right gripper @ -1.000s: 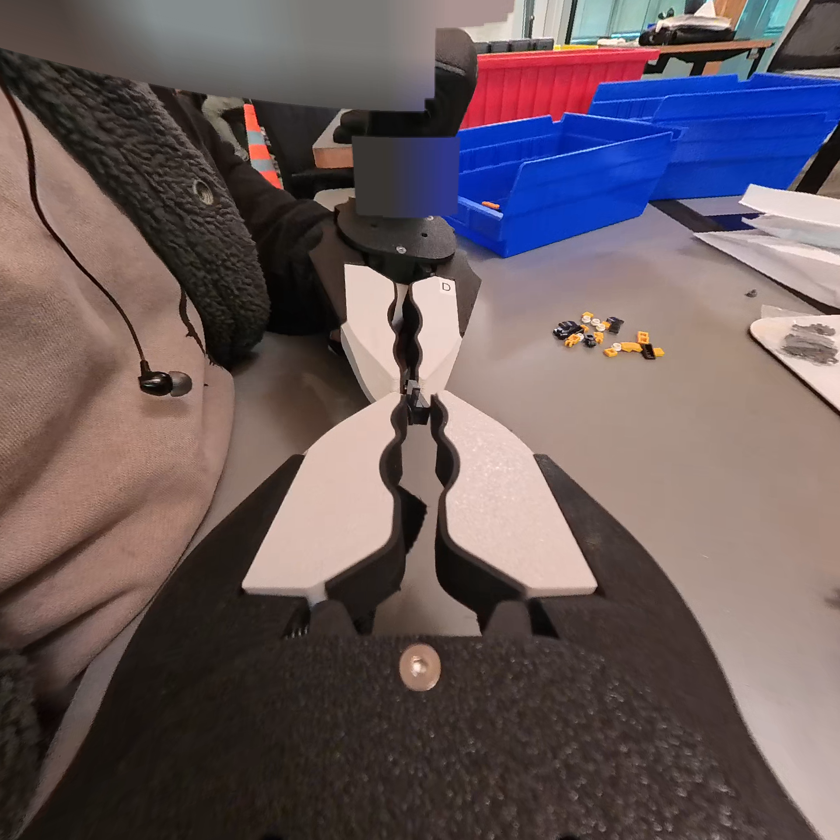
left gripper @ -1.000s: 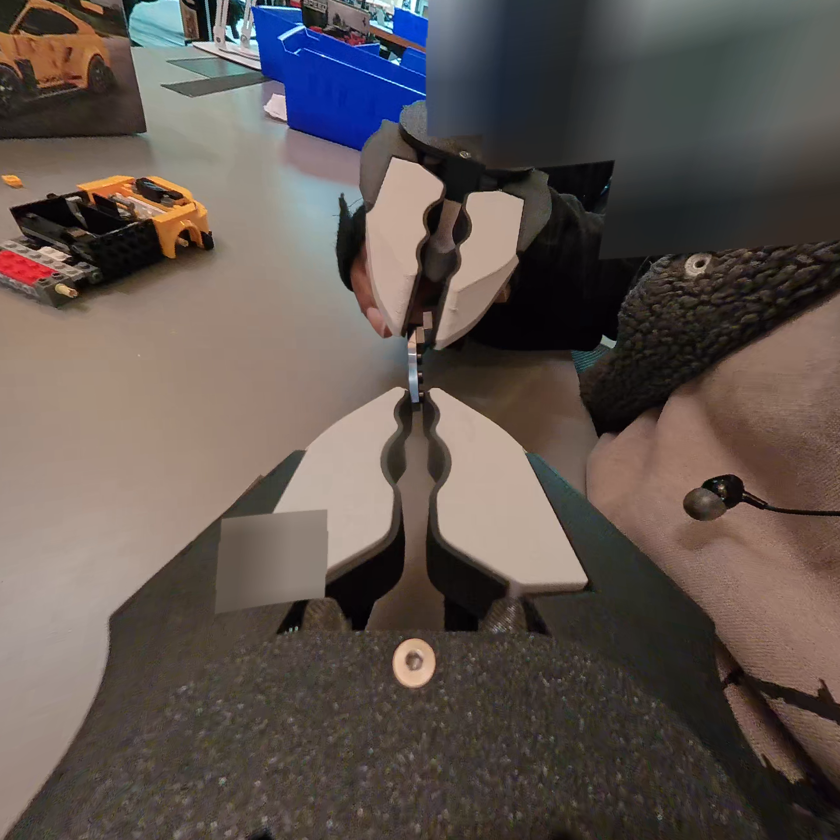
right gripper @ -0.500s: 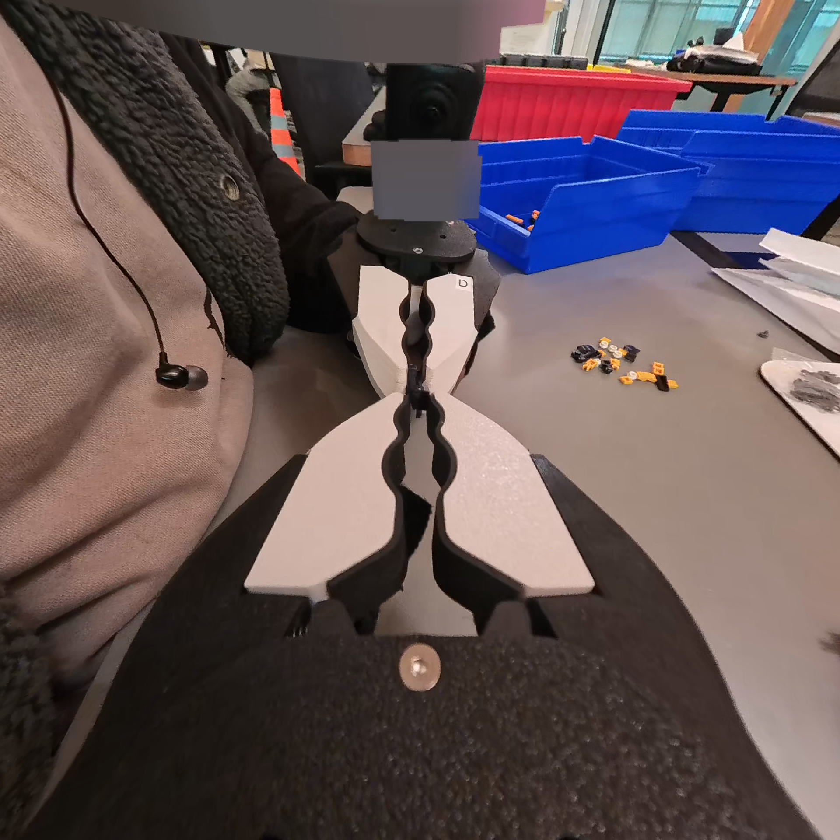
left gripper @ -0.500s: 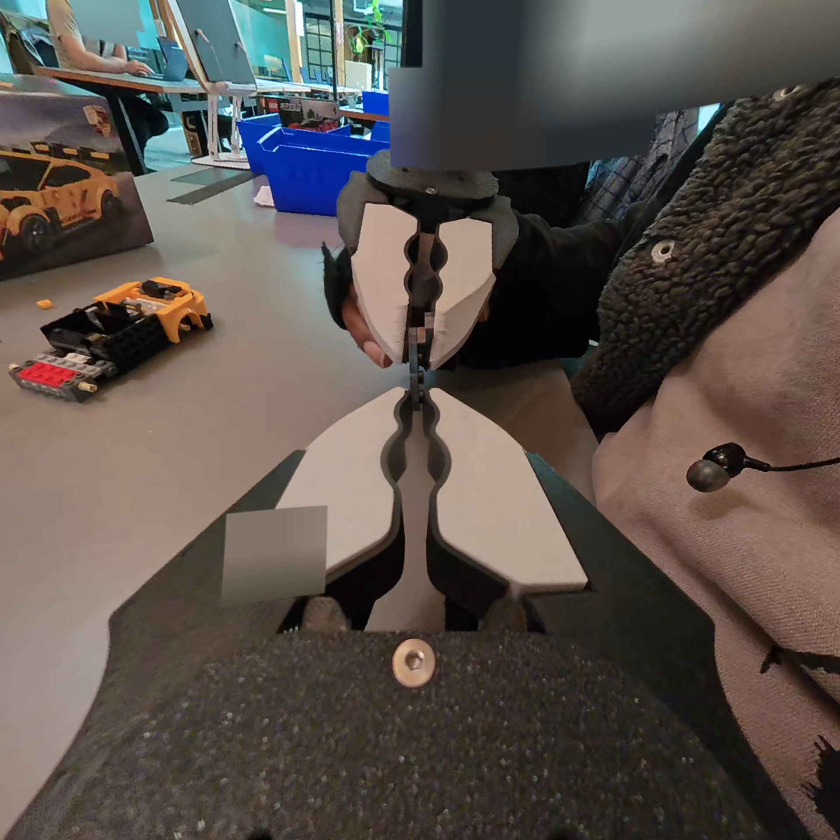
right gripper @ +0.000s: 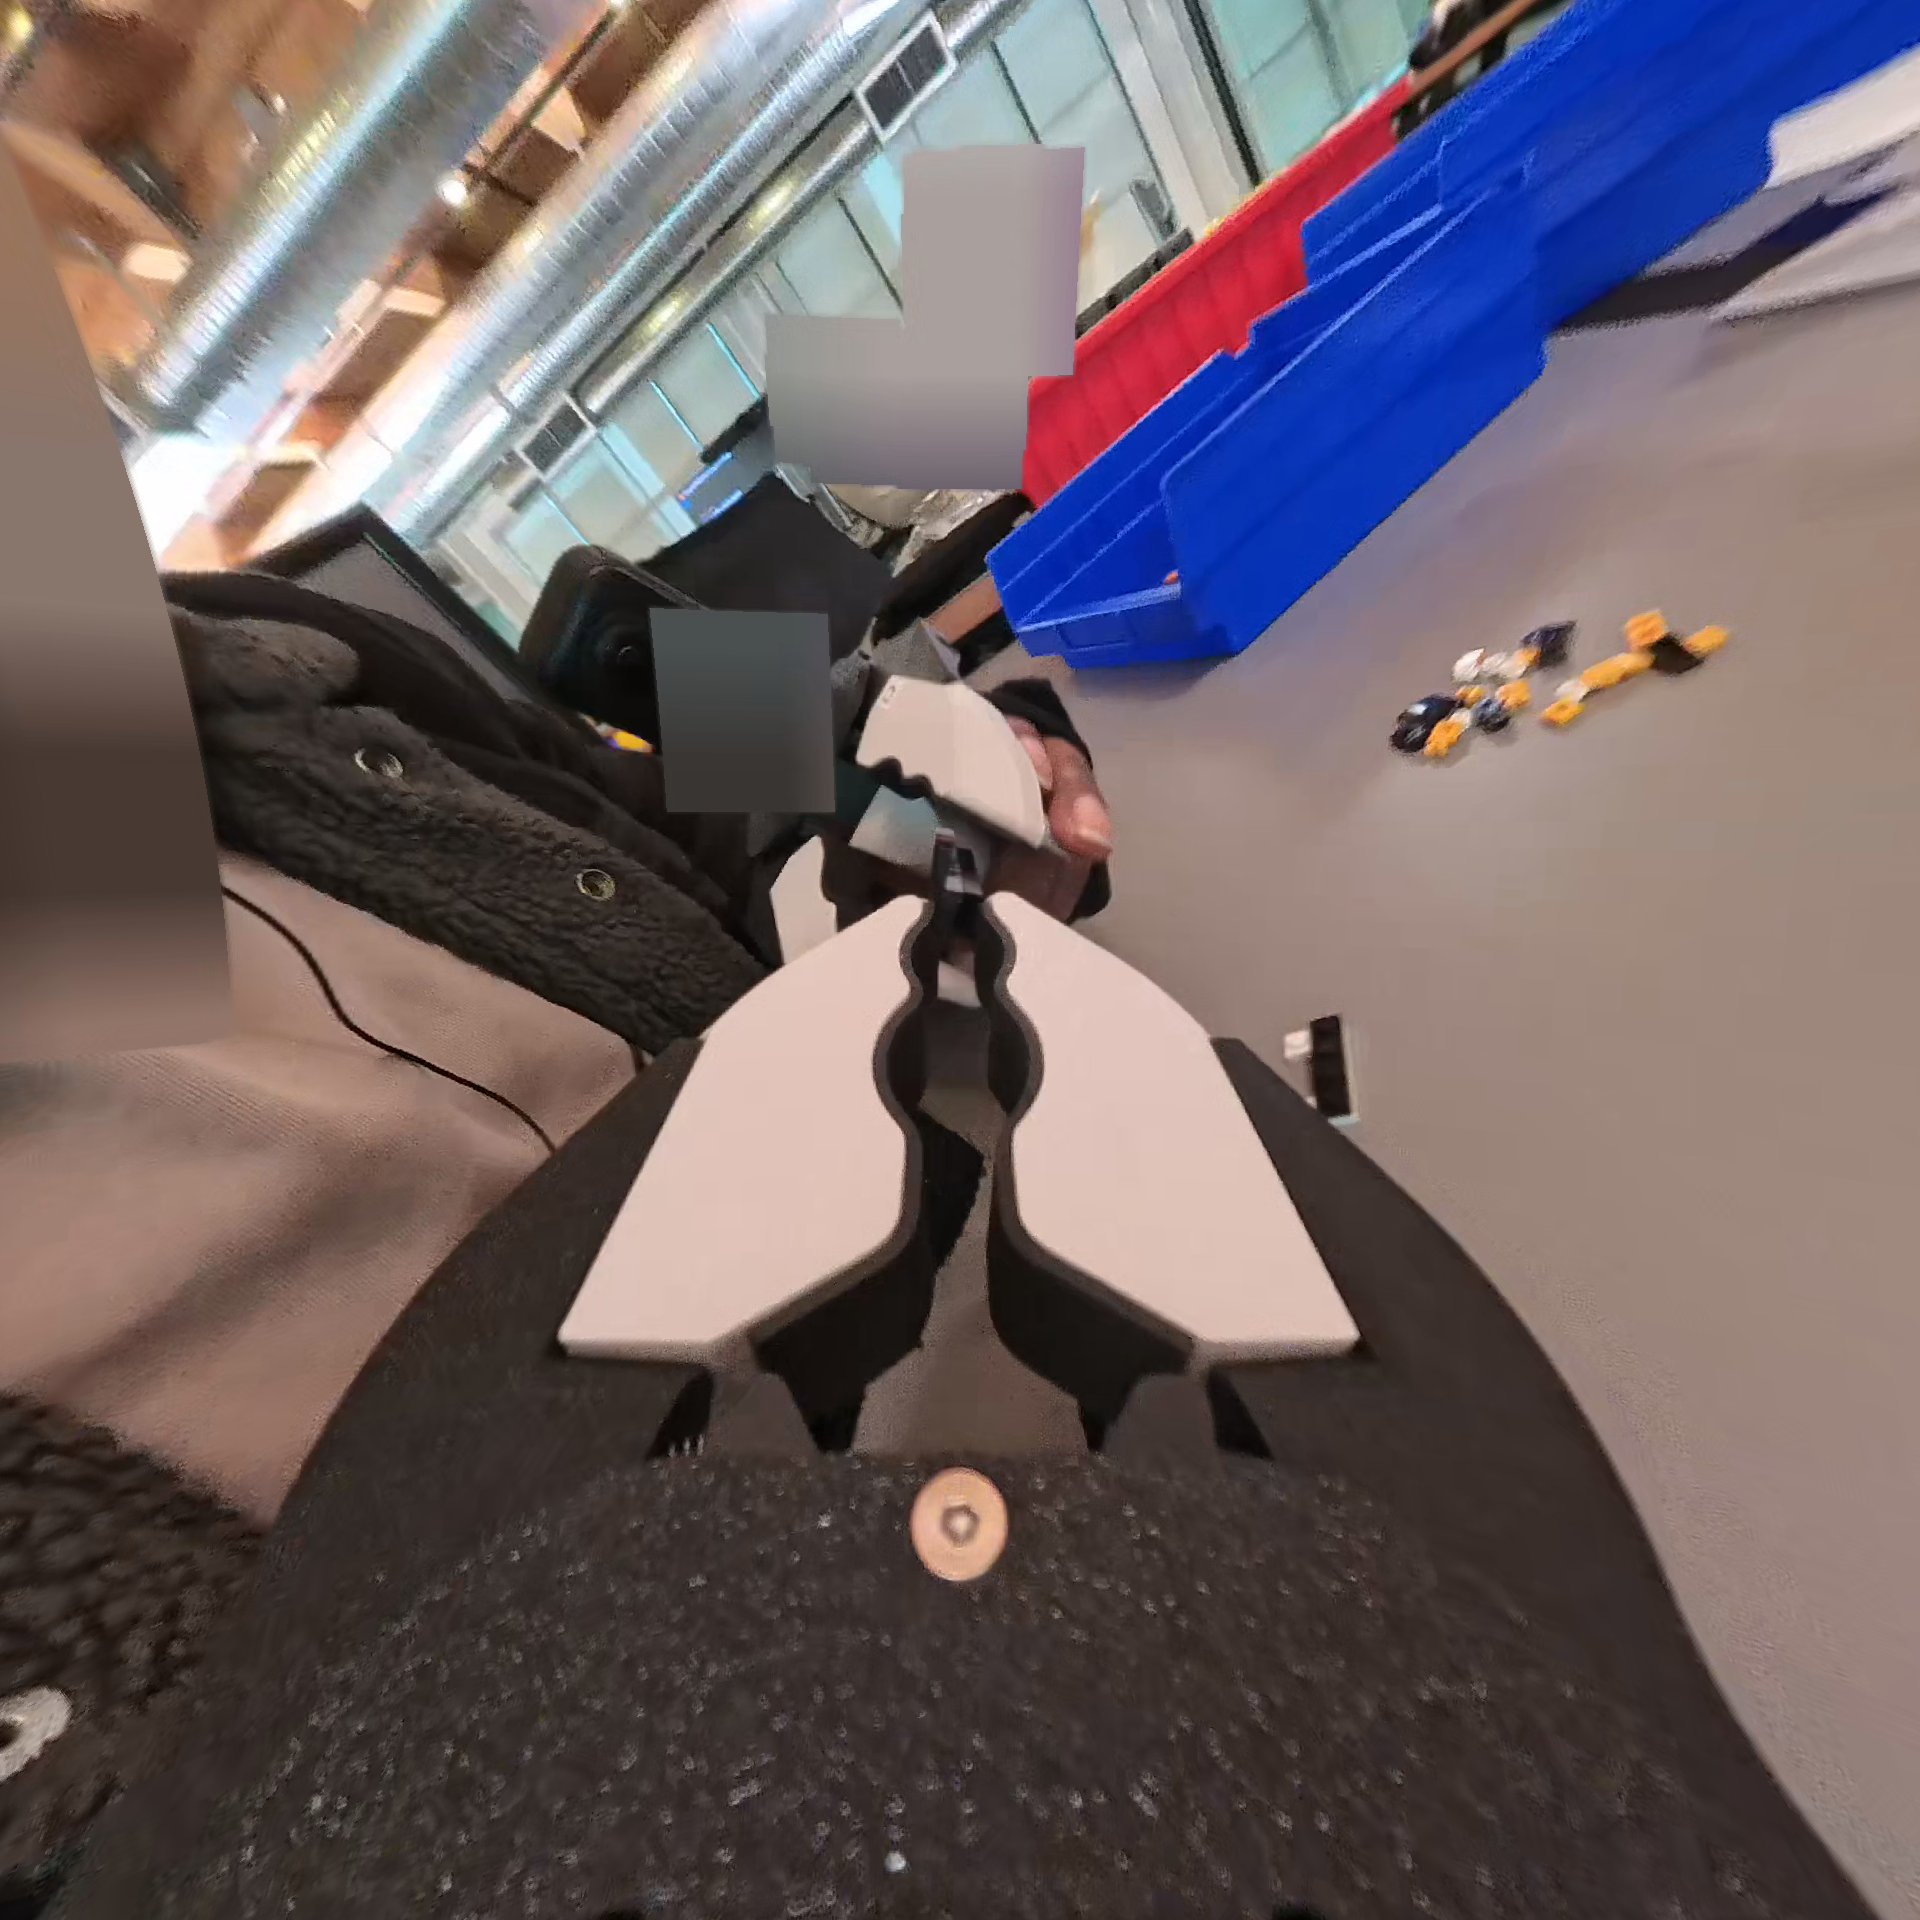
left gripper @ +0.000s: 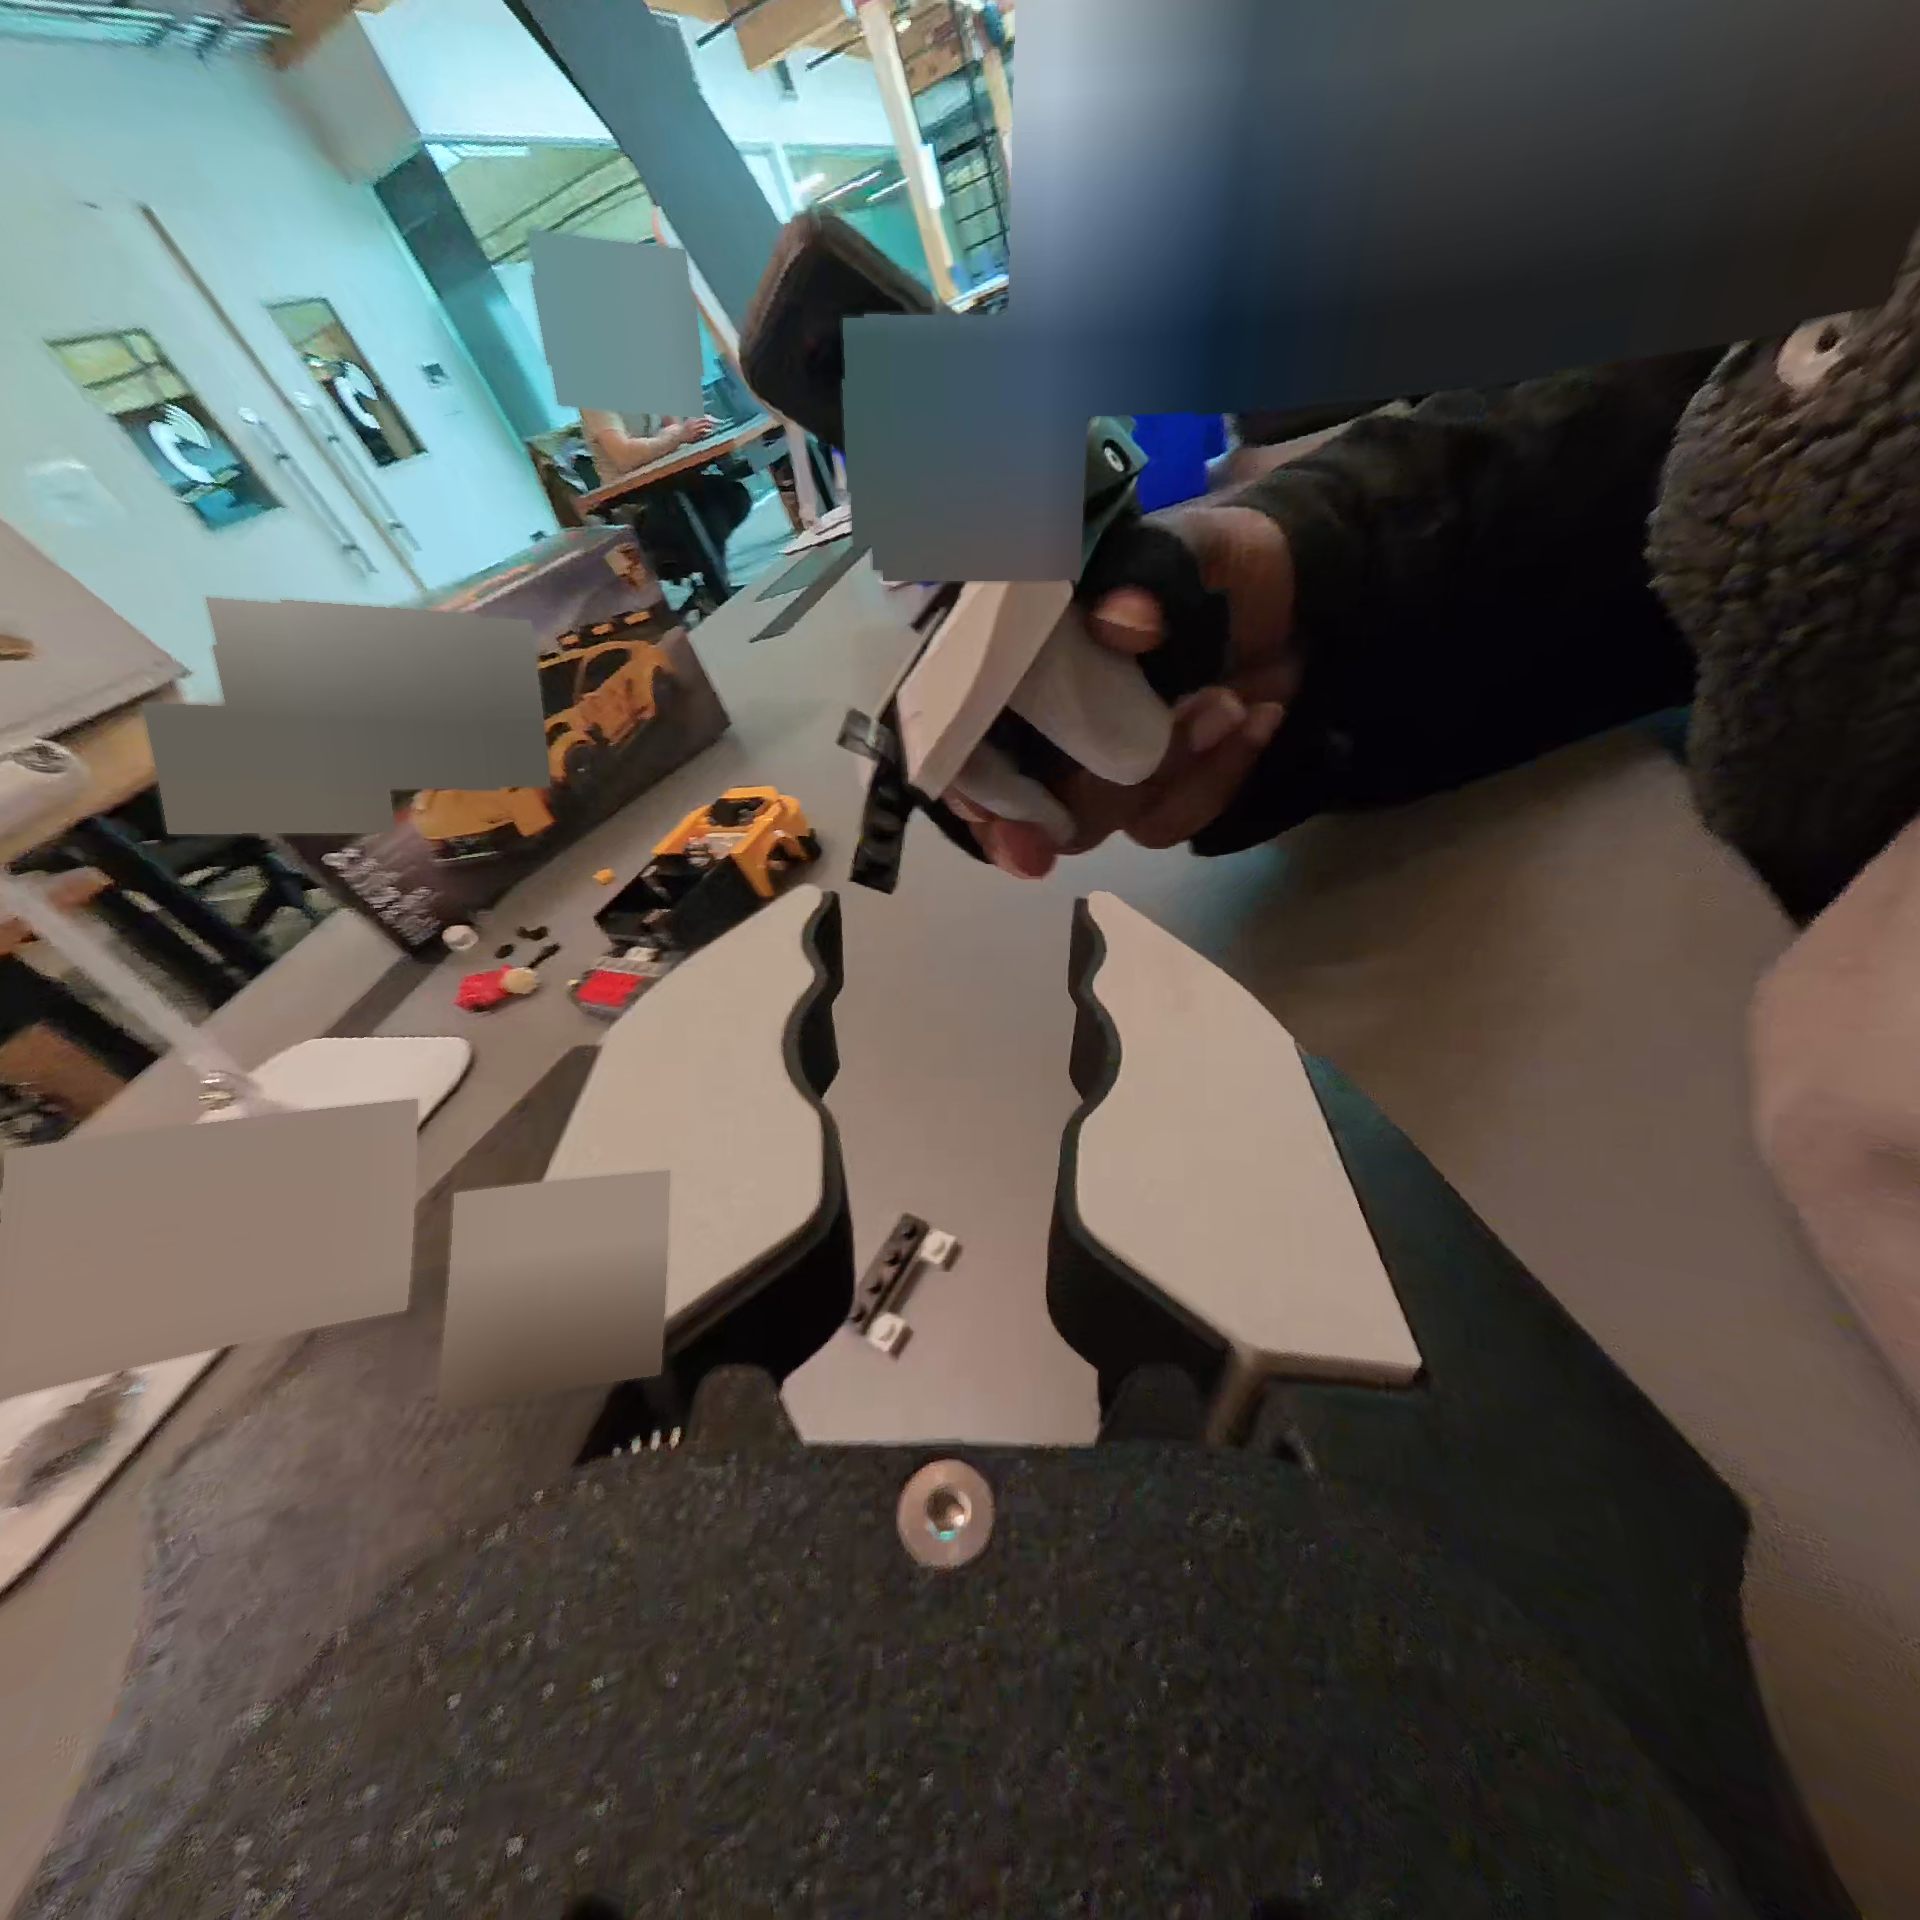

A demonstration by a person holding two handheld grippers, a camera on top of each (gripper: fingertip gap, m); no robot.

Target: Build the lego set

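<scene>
Released since 0.5 s ago, the left gripper [left gripper: 951, 914] gapes above a black studded plate [left gripper: 902, 1284] on the smooth grey table [left gripper: 1351, 935]; the right gripper [right gripper: 956, 914] clenches a black strip [left gripper: 881, 821].

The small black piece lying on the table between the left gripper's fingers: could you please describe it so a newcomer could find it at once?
Start at the grey table and the open left gripper above it. Between its fingers lies a short black strip with a white tab at each end. Unlike the half-built yellow car farther back, it lies alone.
</scene>
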